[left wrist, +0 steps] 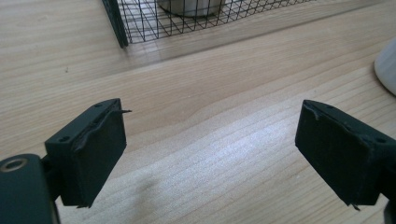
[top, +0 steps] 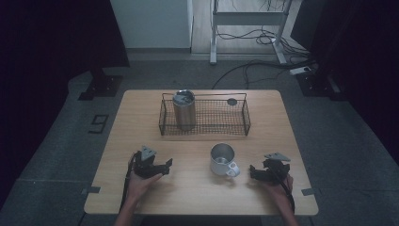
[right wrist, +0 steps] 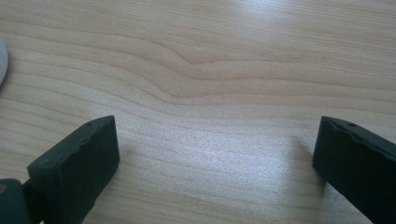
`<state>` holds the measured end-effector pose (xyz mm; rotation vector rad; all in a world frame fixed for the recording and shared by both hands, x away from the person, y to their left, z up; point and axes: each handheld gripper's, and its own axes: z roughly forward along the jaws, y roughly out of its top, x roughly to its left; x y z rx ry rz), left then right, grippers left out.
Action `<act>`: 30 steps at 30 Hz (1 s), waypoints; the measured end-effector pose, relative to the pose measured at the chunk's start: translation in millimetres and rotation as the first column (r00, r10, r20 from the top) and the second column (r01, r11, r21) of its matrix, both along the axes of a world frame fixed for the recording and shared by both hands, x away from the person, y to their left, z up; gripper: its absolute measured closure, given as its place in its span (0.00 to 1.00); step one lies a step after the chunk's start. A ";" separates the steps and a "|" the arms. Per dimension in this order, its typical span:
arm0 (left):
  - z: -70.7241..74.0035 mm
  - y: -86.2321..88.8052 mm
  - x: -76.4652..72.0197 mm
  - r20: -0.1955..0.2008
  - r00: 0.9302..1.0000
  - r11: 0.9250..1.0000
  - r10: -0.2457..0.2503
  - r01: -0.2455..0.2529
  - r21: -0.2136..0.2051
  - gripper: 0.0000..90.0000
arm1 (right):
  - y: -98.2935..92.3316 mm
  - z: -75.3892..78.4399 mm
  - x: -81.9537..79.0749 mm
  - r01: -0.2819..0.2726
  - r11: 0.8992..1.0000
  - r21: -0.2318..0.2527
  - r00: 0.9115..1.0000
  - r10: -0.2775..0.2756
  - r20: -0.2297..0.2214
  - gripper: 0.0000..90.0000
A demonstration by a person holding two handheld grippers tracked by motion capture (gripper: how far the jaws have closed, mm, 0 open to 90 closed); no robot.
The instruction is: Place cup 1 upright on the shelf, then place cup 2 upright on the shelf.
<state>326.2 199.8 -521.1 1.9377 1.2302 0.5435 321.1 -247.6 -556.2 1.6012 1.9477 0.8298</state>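
Observation:
A white mug with its handle toward the front right stands on the wooden table, between my two grippers. My left gripper rests on the table to the mug's left, open, with only bare wood between its jaws. On the mug's right my right gripper also sits on the table, open and holding nothing. A steel tumbler stands upright in the left part of a black wire basket at the table's back. The mug's edge shows at the right of the left gripper view.
A small dark round object lies at the basket's back right corner. The basket's near corner shows at the top of the left gripper view. Cables and a desk frame stand on the floor beyond the table.

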 end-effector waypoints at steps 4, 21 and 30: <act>-4.4 -2.8 -1.1 -0.007 1.000 1.000 -0.003 0.003 0.013 0.10 | -0.4 0.1 -0.1 0.007 1.000 0.001 1.000 -0.007 0.001 0.01; -15.9 -12.4 -5.5 -0.033 0.999 0.998 -0.024 0.025 0.050 0.10 | -1.1 23.4 -18.3 0.002 0.998 0.067 0.995 -0.008 0.097 0.05; -17.3 -18.5 -9.2 -0.049 0.998 0.997 -0.050 0.053 0.059 0.10 | -0.3 48.7 -31.0 -0.013 0.990 0.143 0.987 -0.010 0.158 0.06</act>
